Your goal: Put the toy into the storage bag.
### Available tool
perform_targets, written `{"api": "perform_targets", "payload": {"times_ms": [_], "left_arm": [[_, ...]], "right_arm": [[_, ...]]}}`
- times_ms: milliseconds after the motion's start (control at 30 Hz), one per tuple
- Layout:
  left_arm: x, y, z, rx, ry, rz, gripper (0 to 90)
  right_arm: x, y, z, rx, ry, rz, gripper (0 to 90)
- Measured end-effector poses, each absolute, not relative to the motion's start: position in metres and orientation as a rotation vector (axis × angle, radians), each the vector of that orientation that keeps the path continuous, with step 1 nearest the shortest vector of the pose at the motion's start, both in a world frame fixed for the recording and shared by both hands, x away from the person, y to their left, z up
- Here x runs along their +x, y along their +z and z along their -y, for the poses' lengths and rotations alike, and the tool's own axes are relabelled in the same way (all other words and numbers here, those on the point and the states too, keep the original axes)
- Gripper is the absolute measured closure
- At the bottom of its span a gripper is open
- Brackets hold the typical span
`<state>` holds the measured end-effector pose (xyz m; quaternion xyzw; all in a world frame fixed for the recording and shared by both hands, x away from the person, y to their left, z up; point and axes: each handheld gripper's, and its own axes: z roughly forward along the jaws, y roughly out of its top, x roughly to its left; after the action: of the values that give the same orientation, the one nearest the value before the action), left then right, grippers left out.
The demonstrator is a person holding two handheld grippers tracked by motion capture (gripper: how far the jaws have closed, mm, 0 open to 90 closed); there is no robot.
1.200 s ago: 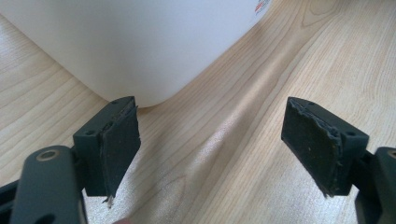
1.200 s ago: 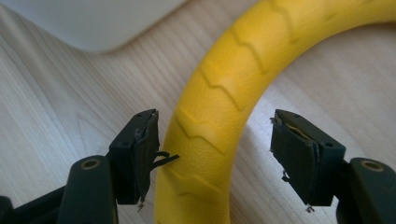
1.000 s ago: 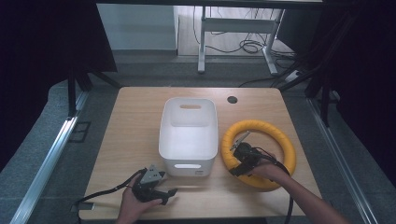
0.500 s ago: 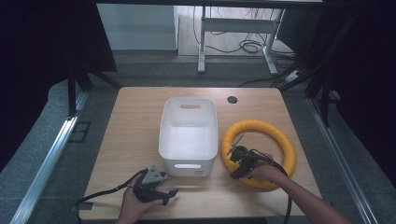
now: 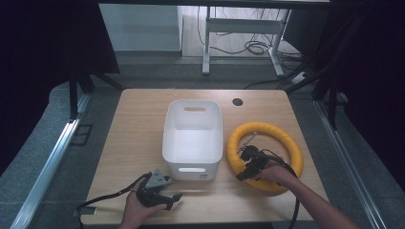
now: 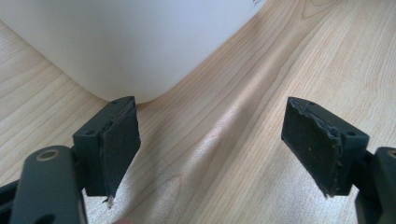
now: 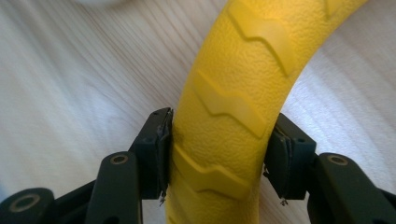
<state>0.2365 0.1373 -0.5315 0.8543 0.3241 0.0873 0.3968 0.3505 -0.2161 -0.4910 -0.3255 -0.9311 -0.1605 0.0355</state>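
Jaws of the right gripper [image 7: 217, 158] have just been closing and now press on the yellow textured rubber ring [image 7: 233, 121], one pad against its outer wall and one against its inner, so the tube runs up between them through the middle of the right gripper view. In the high view that gripper [image 5: 249, 167] sits at the ring's [image 5: 286, 143] lower left arc, in the lower right of the frame, where the ring lies flat on the pale wooden table [image 5: 138, 124]. Clamping across the tube's thickness looks like the natural hold, since the raised zigzag ribs give the pads something to bite.

Just left of the ring, near the frame's centre, stands the white rectangular plastic bin [image 5: 193, 133], open side up, a likely place for the ring to go.

Over at the lower left the left gripper [image 5: 165, 196] rests low on the table with its jaws spread wide and nothing between them; in the left gripper view [image 6: 212, 149] the bin's rounded corner [image 6: 140, 42] fills the upper left, just beyond the pads [image 6: 119, 149].
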Motion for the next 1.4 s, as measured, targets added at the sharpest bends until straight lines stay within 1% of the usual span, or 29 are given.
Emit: {"api": "perform_targets", "payload": {"times_ms": [267, 533, 733, 1400], "left_arm": [[0.236, -0.531, -0.137, 2.160, 0.222, -0.822, 19.5], [0.236, -0.531, -0.137, 2.161, 0.222, -0.821, 19.5], [0.236, -0.530, -0.138, 2.155, 0.222, -0.821, 19.5], [0.236, -0.530, -0.138, 2.157, 0.223, -0.820, 19.5]], "right_arm": [[0.358, -0.459, 0.240, -1.048, -0.755, 2.743, 47.8], [0.360, -0.447, 0.252, -1.079, -0.880, 2.683, 47.8], [0.363, -0.429, 0.267, -1.093, -1.033, 2.617, 48.4], [0.370, -0.406, 0.298, -1.138, -1.310, 2.449, 48.7]]}}
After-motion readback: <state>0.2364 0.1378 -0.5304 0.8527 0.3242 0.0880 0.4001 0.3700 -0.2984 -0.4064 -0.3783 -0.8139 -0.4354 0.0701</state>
